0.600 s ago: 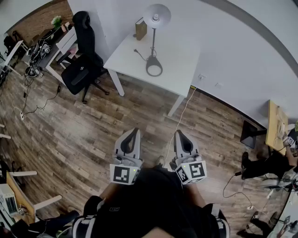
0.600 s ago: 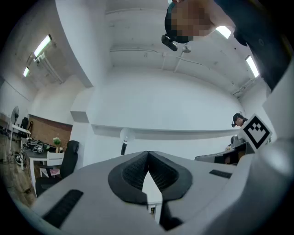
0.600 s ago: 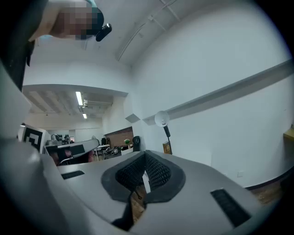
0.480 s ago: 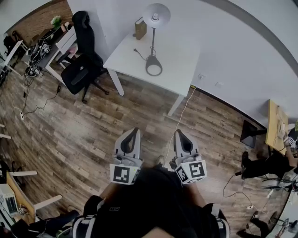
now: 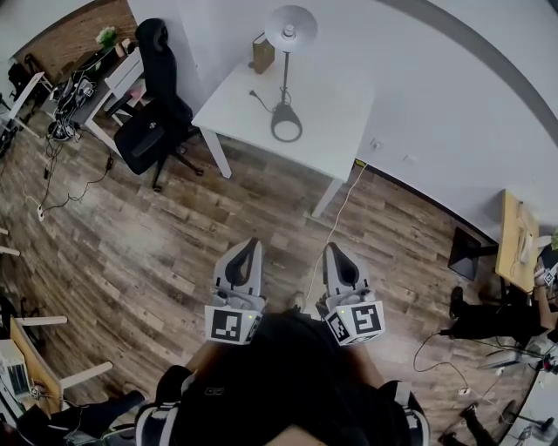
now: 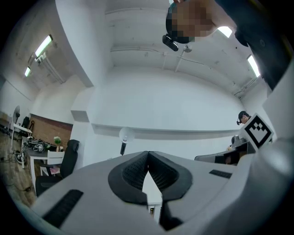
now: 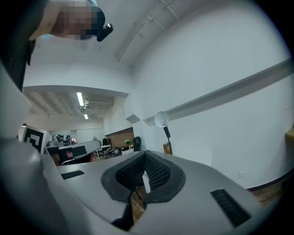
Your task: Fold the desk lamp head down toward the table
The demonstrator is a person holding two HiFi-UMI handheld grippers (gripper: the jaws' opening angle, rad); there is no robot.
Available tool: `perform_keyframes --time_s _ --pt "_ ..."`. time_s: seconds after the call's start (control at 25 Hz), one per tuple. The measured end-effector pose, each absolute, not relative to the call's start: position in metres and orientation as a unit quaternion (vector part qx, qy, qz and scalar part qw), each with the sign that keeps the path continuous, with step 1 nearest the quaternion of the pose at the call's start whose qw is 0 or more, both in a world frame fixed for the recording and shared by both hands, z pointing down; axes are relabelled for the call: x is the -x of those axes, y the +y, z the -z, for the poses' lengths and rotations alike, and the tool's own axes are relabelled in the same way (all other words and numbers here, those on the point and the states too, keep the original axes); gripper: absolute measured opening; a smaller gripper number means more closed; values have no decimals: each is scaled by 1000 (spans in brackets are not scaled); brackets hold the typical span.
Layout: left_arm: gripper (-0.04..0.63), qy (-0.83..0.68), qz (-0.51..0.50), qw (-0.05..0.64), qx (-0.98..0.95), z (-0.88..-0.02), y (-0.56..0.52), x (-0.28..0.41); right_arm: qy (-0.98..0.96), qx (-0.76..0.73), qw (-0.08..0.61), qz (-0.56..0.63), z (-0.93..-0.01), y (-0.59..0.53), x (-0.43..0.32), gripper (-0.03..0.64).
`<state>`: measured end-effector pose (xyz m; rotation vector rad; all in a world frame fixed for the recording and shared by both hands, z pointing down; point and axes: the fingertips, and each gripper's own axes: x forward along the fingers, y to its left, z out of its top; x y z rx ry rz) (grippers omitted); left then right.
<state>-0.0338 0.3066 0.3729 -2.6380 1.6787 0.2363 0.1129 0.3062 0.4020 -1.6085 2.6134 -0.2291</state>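
A desk lamp (image 5: 287, 78) stands upright on a white table (image 5: 331, 122) against the far wall, its round head (image 5: 291, 26) raised on a thin black stem above a ring base (image 5: 287, 124). The lamp (image 6: 123, 140) appears small in the left gripper view, and the lamp (image 7: 163, 126) shows far off in the right gripper view too. Both grippers are held near my body over the wood floor, far short of the table. My left gripper (image 5: 252, 248) is shut with nothing in it. Likewise my right gripper (image 5: 336, 253) is shut and holds nothing.
A black office chair (image 5: 155, 104) stands left of the table, beside a cluttered desk (image 5: 96, 83). A brown box (image 5: 262, 54) sits on the table by the lamp. A pale cable (image 5: 336, 231) runs across the floor from the table's corner. Another person (image 5: 488, 318) sits at the right.
The view has shifted slightly; the table and lamp sit a touch higher in the head view. Both grippers stay shut and side by side.
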Motion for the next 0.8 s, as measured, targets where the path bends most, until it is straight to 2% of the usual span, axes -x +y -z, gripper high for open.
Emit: perform_keyframes --time_s 0.8 --pt "26 582 -52 26 811 -382 311 -35 880 467 32 84 -418 290 -169 12"
